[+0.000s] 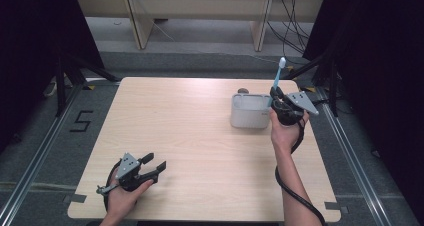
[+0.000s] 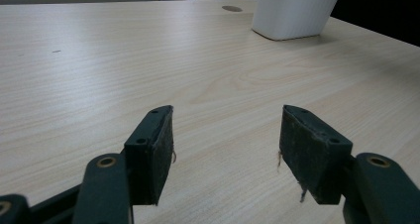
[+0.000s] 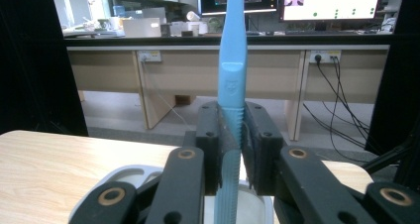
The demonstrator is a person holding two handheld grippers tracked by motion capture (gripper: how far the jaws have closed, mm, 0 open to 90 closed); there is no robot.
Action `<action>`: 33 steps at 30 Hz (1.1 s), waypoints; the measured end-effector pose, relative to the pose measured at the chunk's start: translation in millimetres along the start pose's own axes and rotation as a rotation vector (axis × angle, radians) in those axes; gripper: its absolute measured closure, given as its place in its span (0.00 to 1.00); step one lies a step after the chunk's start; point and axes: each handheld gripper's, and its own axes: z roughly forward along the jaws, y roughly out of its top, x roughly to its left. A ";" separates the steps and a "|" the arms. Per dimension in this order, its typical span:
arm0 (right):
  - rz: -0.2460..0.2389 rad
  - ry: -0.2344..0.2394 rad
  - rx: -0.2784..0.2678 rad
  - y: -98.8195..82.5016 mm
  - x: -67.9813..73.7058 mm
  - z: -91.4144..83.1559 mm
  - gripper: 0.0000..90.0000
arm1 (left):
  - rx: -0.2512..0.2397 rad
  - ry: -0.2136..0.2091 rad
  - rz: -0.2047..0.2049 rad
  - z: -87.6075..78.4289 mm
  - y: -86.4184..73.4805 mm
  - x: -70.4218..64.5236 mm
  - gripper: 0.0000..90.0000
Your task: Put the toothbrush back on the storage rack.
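While the right tool (image 1: 276, 99) pinches the blue toothbrush (image 3: 233, 80) upright, its long axis vertical, the white holder (image 1: 248, 117) sits directly beneath the handle's lower end. Lowering straight down should seat it. Left tool (image 1: 154, 163) rests spread and empty on the desk (image 1: 200, 151), well apart.

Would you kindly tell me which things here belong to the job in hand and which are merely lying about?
In the job:
- light blue plastic toothbrush, upright, clamped in the right claw
- white rounded plastic holder, just below the toothbrush

Lying about:
- left claw, open, resting low over the light wooden table
- small round brownish thing behind the holder; too small to identify
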 end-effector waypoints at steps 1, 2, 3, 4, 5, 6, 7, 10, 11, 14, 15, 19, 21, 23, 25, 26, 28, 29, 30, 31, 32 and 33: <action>0.002 0.000 -0.006 -0.8 -0.7 0.7 0.88 | 0.000 0.000 0.000 0.0 0.0 0.0 0.42; 0.013 -0.002 0.004 -1.6 -0.7 0.7 0.88 | 0.000 0.001 0.000 0.0 0.0 0.0 0.42; 0.009 0.001 0.000 -2.5 -1.9 2.1 0.88 | 0.000 0.000 0.000 0.0 0.0 -0.1 0.42; 0.001 -0.001 0.006 -3.2 -2.5 2.3 0.88 | 0.000 0.000 0.000 -0.1 0.0 0.0 0.42; 0.005 -0.003 0.016 -3.9 -2.5 2.1 0.88 | -0.003 -0.002 -0.002 0.2 -0.2 0.1 0.42; -0.003 0.001 0.009 -5.0 -3.7 3.0 0.88 | -0.011 -0.008 -0.004 0.8 -0.5 0.6 0.42; -0.007 -0.003 0.008 -5.8 -4.2 3.5 0.88 | 0.003 0.001 -0.001 -0.5 0.1 0.5 0.42; 0.002 -0.011 0.006 -8.1 -5.1 4.1 0.88 | 0.000 -0.001 -0.007 0.0 0.0 0.4 0.42; -0.010 -0.017 0.014 -8.2 -6.3 4.3 0.88 | 0.001 0.000 -0.005 0.0 0.0 0.5 0.42; 0.000 -0.013 0.018 -11.0 -7.5 5.4 0.88 | 0.000 -0.001 -0.009 0.0 0.0 0.5 0.42; -0.005 -0.014 0.021 -12.1 -8.5 6.1 0.88 | -0.003 -0.001 -0.011 0.0 -0.1 0.6 0.42; 0.005 -0.014 0.027 -17.4 -8.5 7.3 0.88 | -0.002 0.000 -0.010 -0.3 -0.1 1.2 0.41; 0.011 -0.016 0.029 -19.9 -8.5 7.6 0.88 | -0.002 0.000 -0.011 -0.2 -0.1 1.2 0.41; 0.006 -0.013 0.034 -21.4 -9.5 8.1 0.88 | -0.002 0.000 -0.010 -0.3 -0.1 1.3 0.41; 0.006 -0.016 0.039 -22.2 -9.8 7.8 0.88 | -0.002 0.001 -0.011 -0.4 -0.1 1.3 0.41; 0.012 -0.015 0.034 -22.8 -9.6 8.2 0.88 | -0.002 0.001 -0.011 -0.4 -0.1 1.3 0.41; 0.007 -0.018 0.036 -23.5 -9.5 8.0 0.88 | -0.001 0.001 -0.011 -0.2 -0.1 1.1 0.41; 0.012 -0.014 0.036 -23.8 -9.0 8.2 0.88 | -0.002 0.001 -0.010 -0.2 -0.1 1.1 0.41; 0.000 -0.019 0.034 -23.9 -9.6 7.9 0.88 | -0.001 0.002 -0.010 -0.3 -0.1 1.2 0.41; 0.000 -0.018 0.034 -24.1 -9.3 7.9 0.88 | -0.003 0.000 -0.011 -0.2 -0.1 1.3 0.41; 0.003 -0.019 0.045 -24.2 -9.0 7.0 0.88 | -0.004 0.000 -0.014 -0.2 -0.2 1.4 0.41; -0.001 -0.018 0.042 -24.7 -8.8 7.1 0.88 | 0.000 0.002 -0.014 -0.5 0.0 1.3 0.41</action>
